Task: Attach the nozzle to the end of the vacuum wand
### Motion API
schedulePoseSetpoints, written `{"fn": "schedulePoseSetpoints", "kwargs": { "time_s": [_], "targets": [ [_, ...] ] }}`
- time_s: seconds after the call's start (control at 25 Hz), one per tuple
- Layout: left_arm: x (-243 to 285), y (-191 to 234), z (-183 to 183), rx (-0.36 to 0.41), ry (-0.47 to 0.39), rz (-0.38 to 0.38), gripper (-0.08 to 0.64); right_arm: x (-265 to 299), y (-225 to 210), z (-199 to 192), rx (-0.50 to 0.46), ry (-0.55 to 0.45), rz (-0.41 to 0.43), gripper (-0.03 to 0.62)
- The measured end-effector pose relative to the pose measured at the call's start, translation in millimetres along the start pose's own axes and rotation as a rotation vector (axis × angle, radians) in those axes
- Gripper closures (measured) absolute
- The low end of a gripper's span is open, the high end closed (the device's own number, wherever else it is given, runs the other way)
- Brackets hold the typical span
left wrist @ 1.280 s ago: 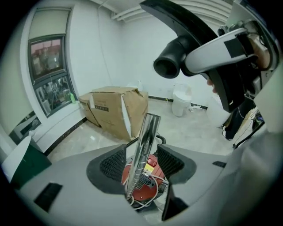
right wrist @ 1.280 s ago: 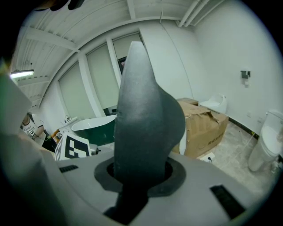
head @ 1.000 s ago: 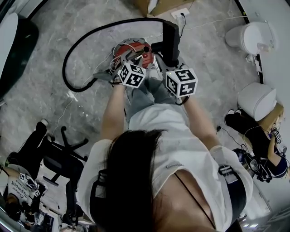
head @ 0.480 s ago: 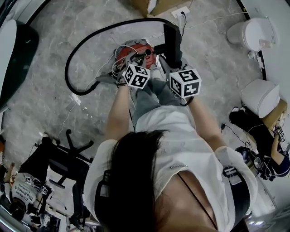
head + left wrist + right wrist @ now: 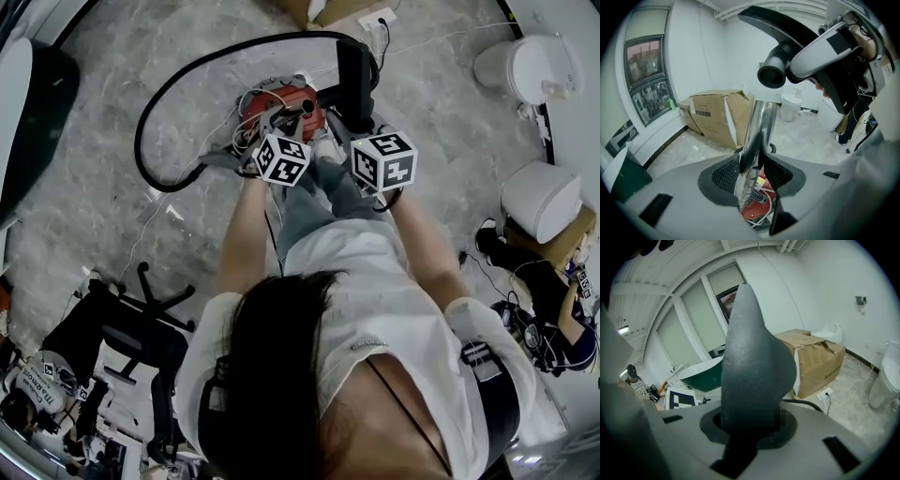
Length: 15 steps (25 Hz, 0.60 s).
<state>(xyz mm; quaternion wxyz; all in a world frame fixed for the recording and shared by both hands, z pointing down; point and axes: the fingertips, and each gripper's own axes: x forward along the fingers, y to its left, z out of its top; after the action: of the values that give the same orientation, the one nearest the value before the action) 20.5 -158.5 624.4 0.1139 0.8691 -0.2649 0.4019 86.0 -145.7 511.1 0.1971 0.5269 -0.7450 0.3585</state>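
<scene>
We find the vacuum canister (image 5: 281,101) on the floor (image 5: 84,187) at upper centre, its hose (image 5: 139,136) looping left, the vacuum wand (image 5: 757,136) rising before it, the nozzle (image 5: 354,70) just right, toilets (image 5: 520,66) far right.

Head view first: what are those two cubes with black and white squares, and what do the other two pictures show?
There is no robot: a person holds a two-fingered hand tool in each hand, and the patterned cube on each belongs to the tool. The head view comes from a camera on the person's head, looking down at the floor, where a red vacuum cleaner and its black hose lie. The other two pictures come from cameras riding on the tools, looking along their fingers. The left gripper holds a shiny metal wand between its fingers, which have just been closing on it. The right gripper grips the dark nozzle. In the left gripper view the nozzle's round opening sits near the wand's top end, seemingly not pushed on yet.
</scene>
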Motion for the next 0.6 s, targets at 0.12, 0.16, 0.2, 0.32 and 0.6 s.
{"fn": "schedulePoseSetpoints", "kwargs": {
  "time_s": [0.12, 0.16, 0.2, 0.32, 0.6],
  "targets": [
    [0, 0, 0, 0.000, -0.011, -0.007, 0.394, 7, -4, -7, 0.039, 0.030, 0.041, 0.502],
    [0, 1, 0, 0.001, -0.014, -0.011, 0.394, 10, -5, -10, 0.056, 0.037, 0.055, 0.502],
    [0, 1, 0, 0.002, -0.017, -0.015, 0.394, 13, -6, -12, 0.074, 0.042, 0.068, 0.502],
    [2, 3, 0, 0.001, -0.022, -0.021, 0.394, 21, -7, -16, 0.119, 0.051, 0.107, 0.502],
    [-5, -5, -2, 0.001, -0.029, -0.028, 0.394, 21, -2, -23, 0.146, 0.076, 0.163, 0.502]
  ]
}}
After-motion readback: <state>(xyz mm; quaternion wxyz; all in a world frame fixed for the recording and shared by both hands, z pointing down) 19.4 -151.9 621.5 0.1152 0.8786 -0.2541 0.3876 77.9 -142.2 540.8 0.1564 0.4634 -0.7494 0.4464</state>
